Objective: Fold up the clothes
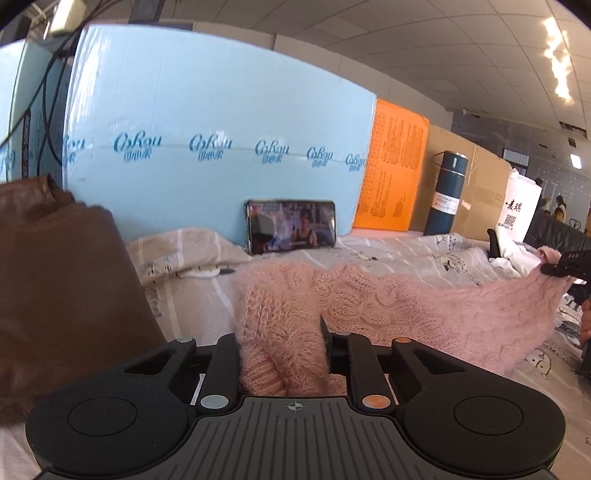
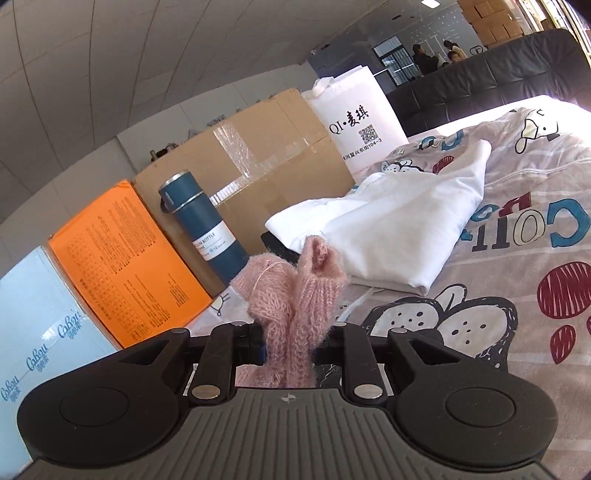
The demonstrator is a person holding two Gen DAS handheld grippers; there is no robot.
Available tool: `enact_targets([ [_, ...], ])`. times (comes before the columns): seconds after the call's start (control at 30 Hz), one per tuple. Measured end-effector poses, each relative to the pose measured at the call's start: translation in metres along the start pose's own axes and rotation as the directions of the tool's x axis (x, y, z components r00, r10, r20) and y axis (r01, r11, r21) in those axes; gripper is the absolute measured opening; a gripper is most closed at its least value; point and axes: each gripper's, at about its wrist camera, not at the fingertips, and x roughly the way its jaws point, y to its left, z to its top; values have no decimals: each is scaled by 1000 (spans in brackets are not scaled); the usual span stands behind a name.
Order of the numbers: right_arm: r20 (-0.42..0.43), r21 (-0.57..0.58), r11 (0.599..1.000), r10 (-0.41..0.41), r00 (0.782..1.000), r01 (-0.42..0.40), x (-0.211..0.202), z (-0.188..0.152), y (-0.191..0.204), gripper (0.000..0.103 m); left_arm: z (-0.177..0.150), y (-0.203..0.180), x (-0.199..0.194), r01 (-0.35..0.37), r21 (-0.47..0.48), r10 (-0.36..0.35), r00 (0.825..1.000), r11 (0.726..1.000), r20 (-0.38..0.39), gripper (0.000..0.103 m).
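Left wrist view: your left hand-held gripper (image 1: 282, 332) is clamping the pink sweater (image 1: 424, 314), your right hand-held gripper (image 2: 291, 332) pinching its far end, stretching it above the bed (image 2: 517, 258). Folding is barely starting; white garment (image 2: 399, 221) is lying folded already.

Colours on the bed

The cable-knit sweater (image 1: 388, 306) is pink, the bedsheet (image 2: 498, 295) grey with cartoon prints, the bottle (image 2: 207, 225) dark blue, one box (image 2: 122, 254) orange.

an office or warehouse hall: panelled ceiling (image 1: 461, 55), stacked cartons (image 2: 491, 16), a made-up bed (image 2: 517, 229) among boxes.
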Motion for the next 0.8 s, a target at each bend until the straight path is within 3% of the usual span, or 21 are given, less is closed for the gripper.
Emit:
enact_targets([
  [0.07, 29, 1, 1000, -24, 999, 24, -4, 2, -2, 18, 5, -2, -3, -40, 46, 39, 999, 998, 35, 17],
  [0.2, -32, -1, 993, -122, 992, 122, 5, 1, -7, 23, 4, 5, 12, -75, 66, 79, 995, 995, -62, 27],
  [0.23, -42, 9, 988, -151, 988, 152, 7, 0, -9, 31, 3, 7, 15, -85, 66, 91, 992, 994, -92, 30],
  [0.3, -34, 53, 974, -219, 975, 220, 6, 2, -17, 46, 4, 8, 11, -125, 81, 131, 989, 989, -68, 55],
  [0.33, -12, 76, 970, -232, 973, 232, 2, 2, -19, 53, 6, 7, 7, -153, 100, 158, 987, 983, -40, 62],
  [0.4, 32, 120, 962, -251, 967, 246, -6, 2, -24, 57, 13, 3, 0, -181, 151, 180, 983, 972, 22, 79],
  [0.5, 132, 151, 982, -135, 982, 115, -24, 2, -22, 66, 25, -6, -2, -134, 224, 123, 991, 965, 61, 84],
  [0.57, 204, 121, 992, -58, 977, 33, -37, -1, -15, 80, 33, -14, 1, -79, 272, 63, 996, 959, 67, 86],
  [0.63, 227, 52, 998, 22, 974, -35, -46, -5, -6, 87, 40, -23, 3, -24, 319, 2, 998, 948, 70, 86],
  [0.7, 232, -16, 994, 105, 967, -104, -52, -8, 4, 90, 41, -32, 15, 69, 369, -71, 997, 927, -7, 86],
  [0.77, 121, -37, 983, 184, 975, -181, -43, -9, 9, 94, 38, -38, 35, 181, 380, -135, 980, 907, -145, 86],
  [0.8, 45, -24, 977, 211, 976, -211, -35, -9, 10, 94, 35, -40, 45, 236, 369, -165, 963, 899, -216, 86],
])
